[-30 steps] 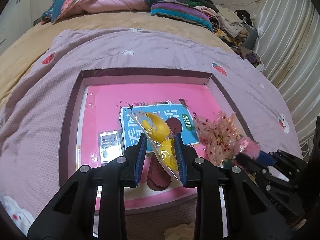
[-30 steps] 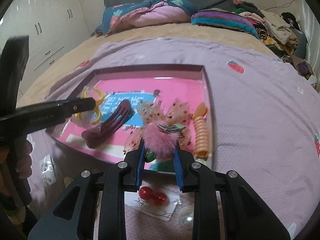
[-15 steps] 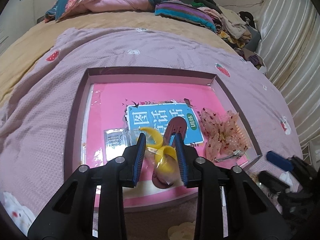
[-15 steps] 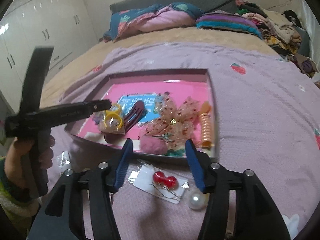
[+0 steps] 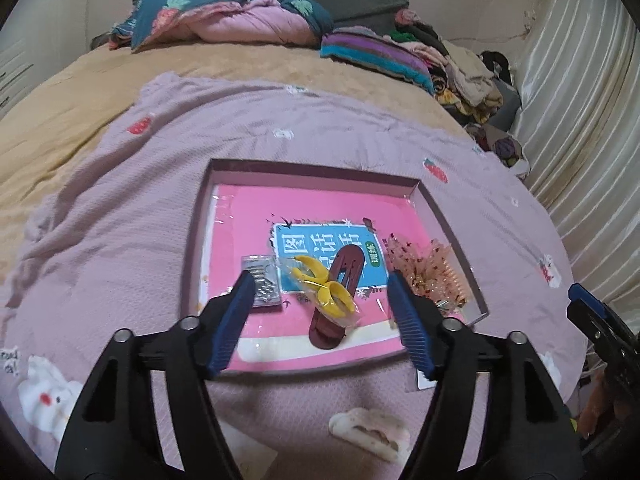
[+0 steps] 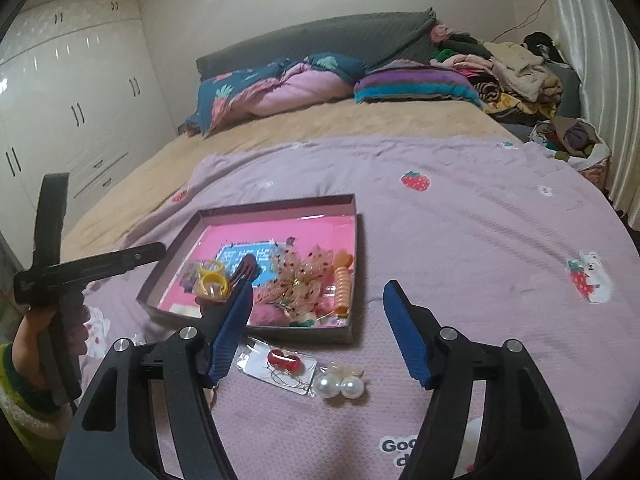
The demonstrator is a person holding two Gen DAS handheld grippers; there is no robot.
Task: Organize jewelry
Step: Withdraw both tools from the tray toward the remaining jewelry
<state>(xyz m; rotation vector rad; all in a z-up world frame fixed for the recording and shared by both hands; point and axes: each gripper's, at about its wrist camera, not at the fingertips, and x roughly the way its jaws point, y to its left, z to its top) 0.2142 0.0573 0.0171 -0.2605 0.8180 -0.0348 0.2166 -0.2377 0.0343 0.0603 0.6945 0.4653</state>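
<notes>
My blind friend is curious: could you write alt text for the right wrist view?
Open blue-padded tongs, empty, hover above a lilac bedspread. Ahead sits a shallow pink box of hair accessories; nearer lie red earrings on a card and two pearl beads.

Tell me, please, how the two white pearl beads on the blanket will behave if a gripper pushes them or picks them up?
The pearl beads look round and glossy, so they would probably roll on the blanket when pushed. Their smooth surface may slip between flat pads. They lie touching; whether they are joined I cannot tell.
</notes>
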